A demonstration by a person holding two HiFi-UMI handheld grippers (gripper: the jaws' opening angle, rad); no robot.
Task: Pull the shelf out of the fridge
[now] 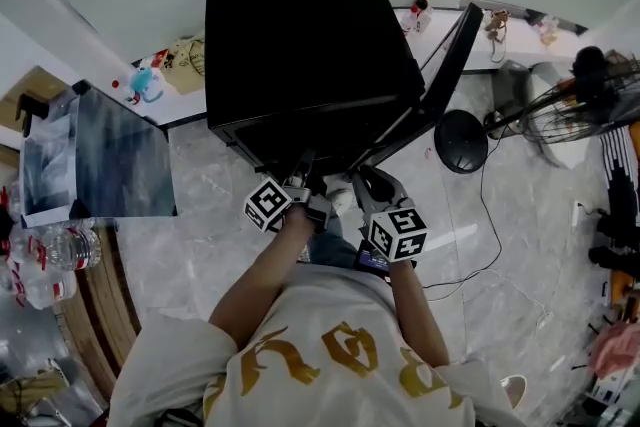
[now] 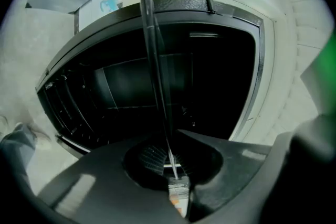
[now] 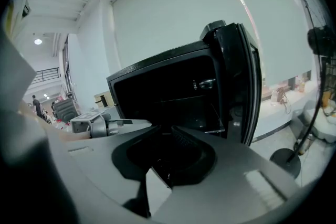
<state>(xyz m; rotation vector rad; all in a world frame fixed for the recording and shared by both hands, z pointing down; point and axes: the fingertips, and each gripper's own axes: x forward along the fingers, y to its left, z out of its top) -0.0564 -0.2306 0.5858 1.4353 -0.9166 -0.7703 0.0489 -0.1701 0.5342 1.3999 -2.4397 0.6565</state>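
The black fridge (image 1: 300,45) stands on the floor with its door (image 1: 450,65) swung open to the right. Both grippers are at its open front. My left gripper (image 1: 305,187) is rolled on its side and shut on the thin dark front edge of the shelf (image 2: 152,60), which runs edge-on from the jaws (image 2: 171,135) across the opening. My right gripper (image 1: 365,183) is close beside it, with its jaws (image 3: 164,126) shut; nothing shows clearly between them. The right gripper view also shows the dark fridge interior (image 3: 163,86), the door (image 3: 239,86) and the left gripper (image 3: 102,124).
A standing fan (image 1: 590,105) and a round black base (image 1: 460,142) are on the floor to the right, with cables (image 1: 490,245) trailing. A leaning panel (image 1: 95,155) and water bottles (image 1: 45,260) are at the left. A ledge (image 1: 500,55) runs along the wall.
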